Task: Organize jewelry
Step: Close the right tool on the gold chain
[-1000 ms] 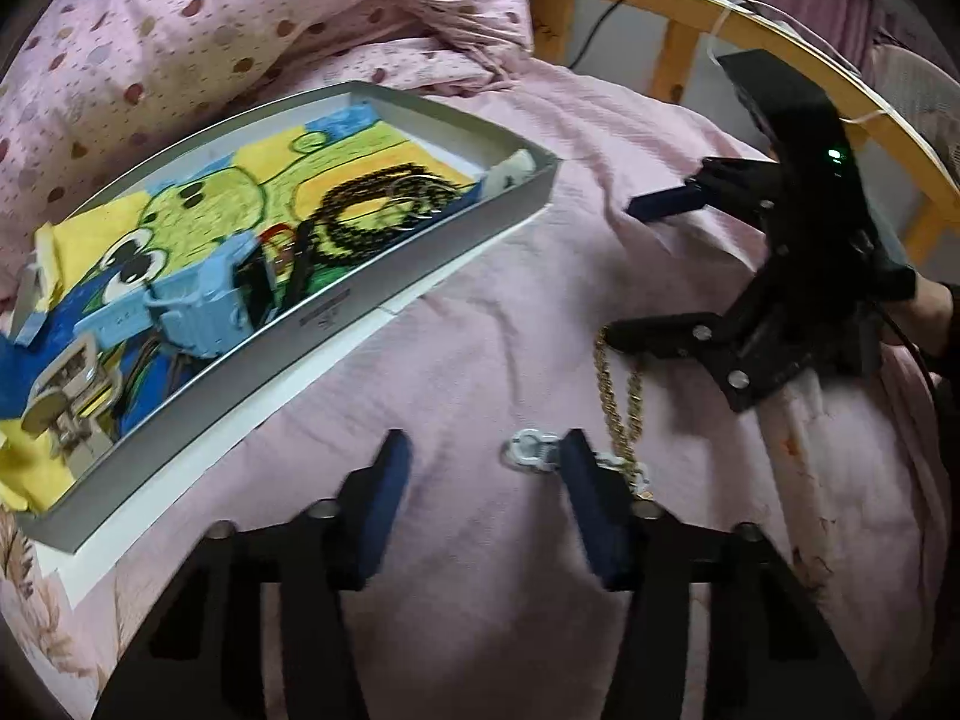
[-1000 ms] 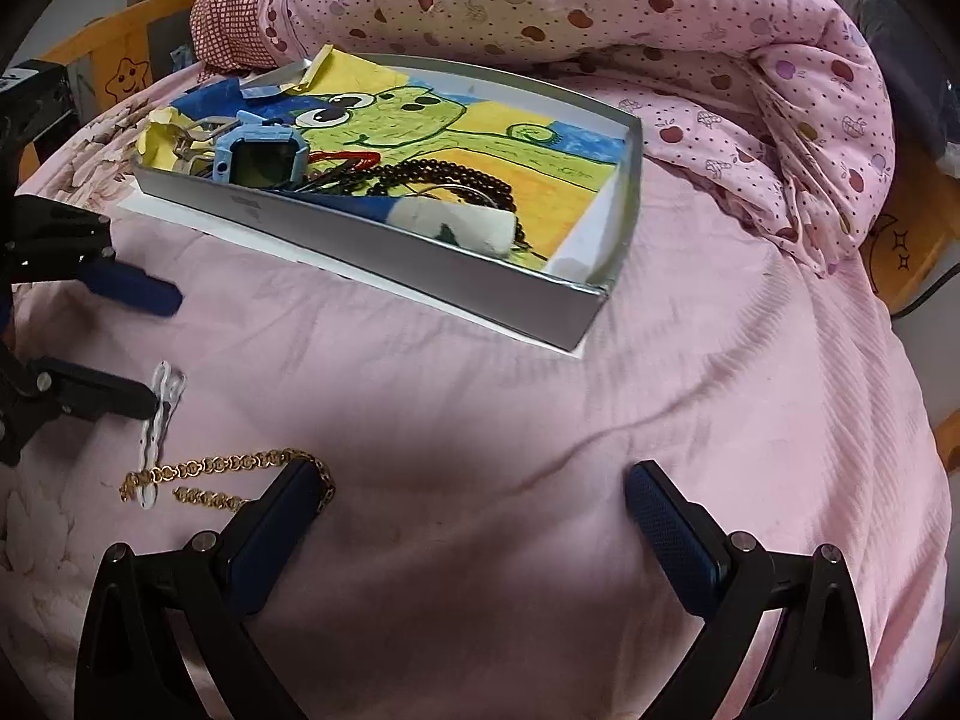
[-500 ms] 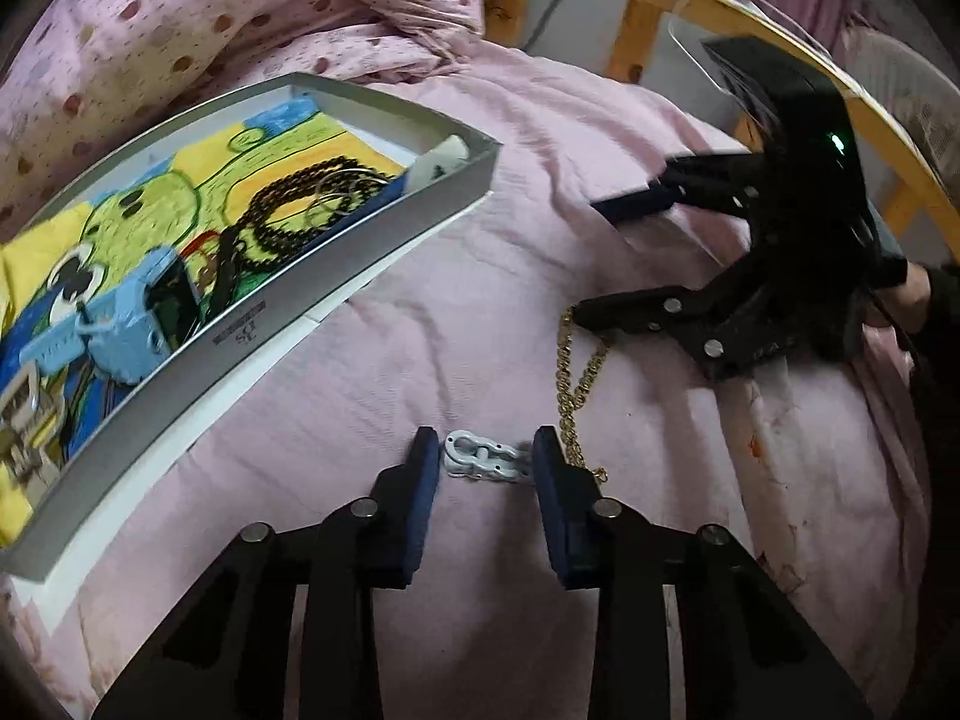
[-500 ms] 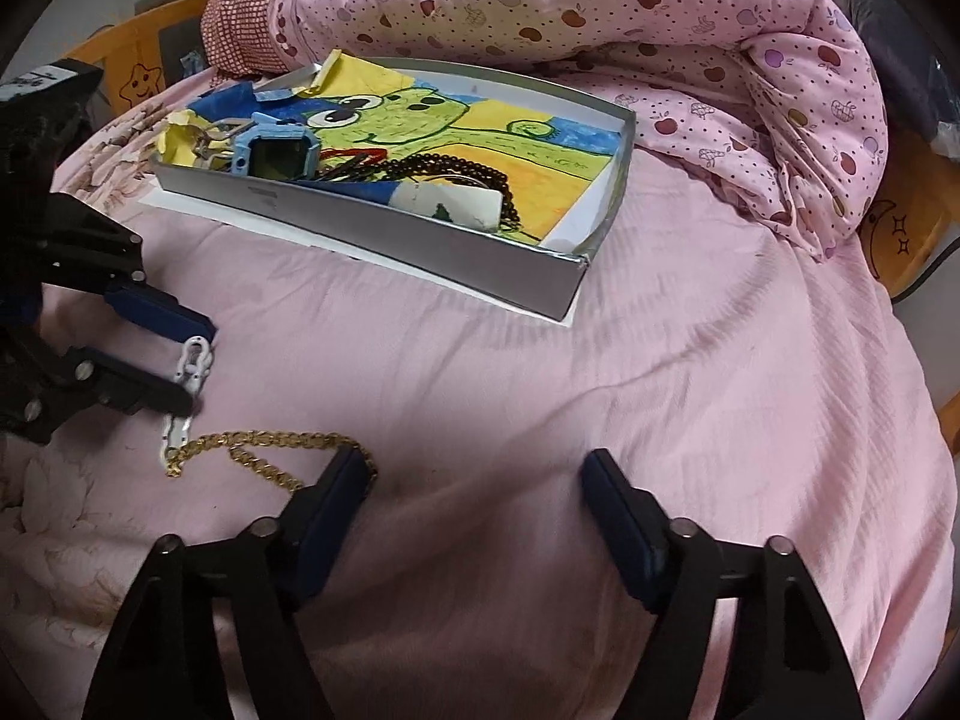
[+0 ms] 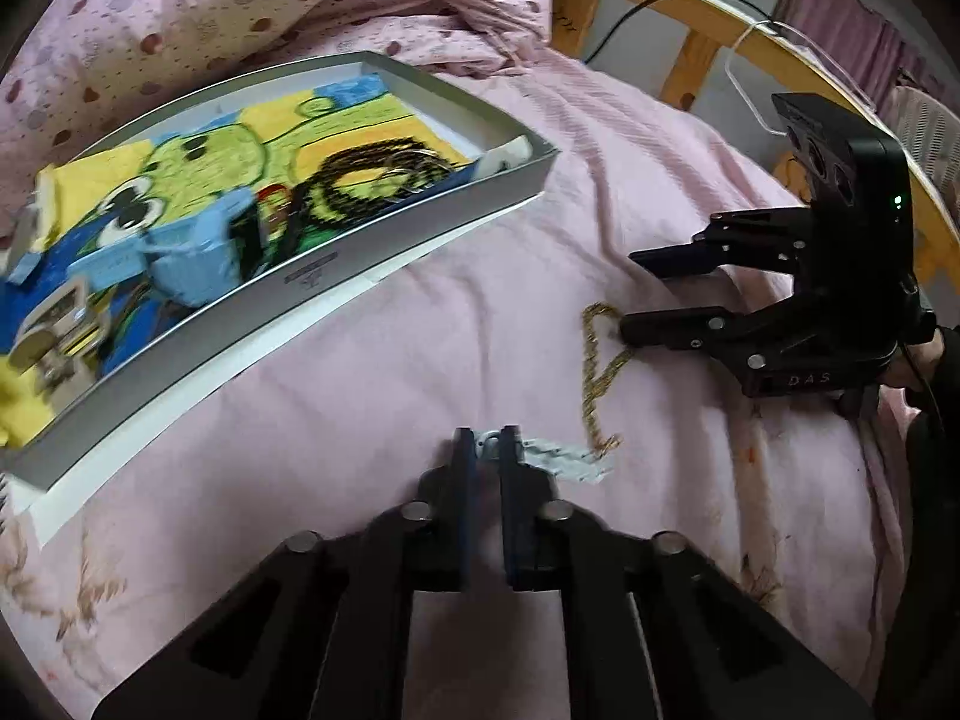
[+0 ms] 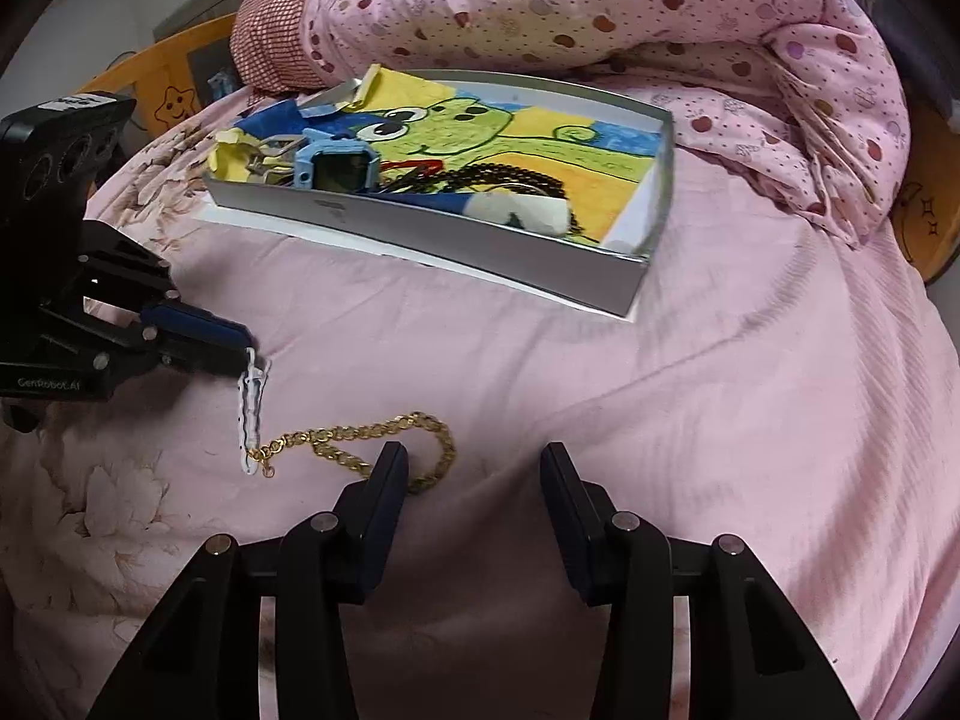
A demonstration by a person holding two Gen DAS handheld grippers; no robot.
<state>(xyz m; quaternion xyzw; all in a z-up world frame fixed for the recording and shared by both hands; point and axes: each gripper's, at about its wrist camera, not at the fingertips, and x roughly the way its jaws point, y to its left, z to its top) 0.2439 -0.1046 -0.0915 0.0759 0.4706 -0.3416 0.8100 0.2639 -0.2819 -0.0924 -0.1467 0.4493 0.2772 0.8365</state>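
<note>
Inspection of the bed (image 6: 750,420): the grey tray (image 6: 480,252), lined with a frog-print cloth (image 6: 480,126), already holds a blue watch (image 6: 336,165), a dark bead necklace (image 6: 510,177), a red item too small to identify and some metal pieces at its far end. Two pieces remain outside the tray on the pink bedcover. The left tool (image 5: 485,450) is closed on one end of the white chain (image 6: 249,402), which trails from its tips onto the cover; its far end touches the clasp end of the gold chain (image 6: 366,438). The right tool (image 6: 474,468) is open, jaws well apart, with its left finger (image 6: 384,480) set just beside the gold chain's loop and nothing gripped. Judgement: the task is largely advanced but incomplete. The white chain is secured and awaits transfer to the tray; the gold chain is not yet picked up. Risk noted: the two chains may be snagged where they meet.
</note>
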